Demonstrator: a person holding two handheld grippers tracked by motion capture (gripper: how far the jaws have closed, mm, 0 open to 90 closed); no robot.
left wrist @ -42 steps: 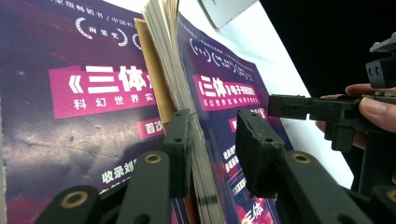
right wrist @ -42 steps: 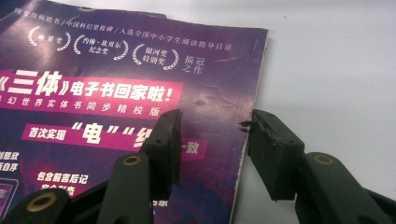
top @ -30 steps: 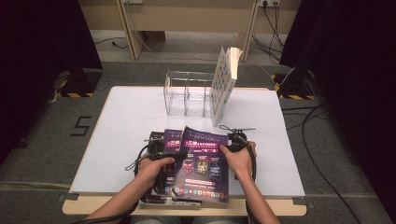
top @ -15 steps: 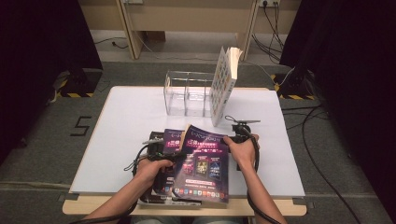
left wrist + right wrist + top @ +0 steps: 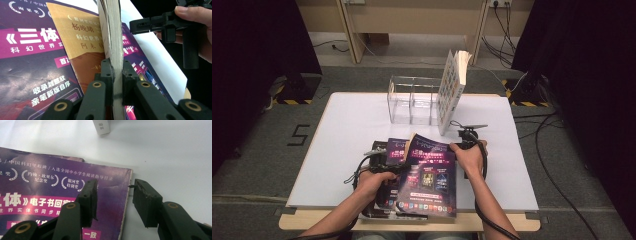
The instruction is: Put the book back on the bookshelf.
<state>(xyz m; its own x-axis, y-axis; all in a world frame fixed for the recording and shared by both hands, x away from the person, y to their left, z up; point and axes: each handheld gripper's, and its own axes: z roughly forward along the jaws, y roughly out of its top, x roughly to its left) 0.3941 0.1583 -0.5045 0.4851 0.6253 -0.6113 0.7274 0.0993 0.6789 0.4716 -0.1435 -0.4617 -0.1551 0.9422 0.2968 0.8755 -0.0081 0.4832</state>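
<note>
The white rectangular table (image 5: pixel 357 130) carries everything within the person's reach, with the work kept at its near edge. At the far middle stands a clear acrylic divided rack (image 5: pixel 412 100), and a white-covered book (image 5: pixel 451 90) already leans upright at its right end, which suggests the rack is where books are meant to go. Near the person lies a stack of purple-covered paperback magazines (image 5: pixel 384 150); the top purple magazine (image 5: pixel 429 175) is lifted off it and tilted, its left edge raised, presumably to free it from the copies below. The left gripper (image 5: pixel 116 75) is clamped on that raised page edge, its jaws having just closed on the block of pages between them, so the lift has a firm hold. The right gripper (image 5: pixel 113 197) sits at the magazine's far right corner with jaws apart, one over the cover and one beyond the edge, pressing nothing, probably ready to steady or take that side.
</note>
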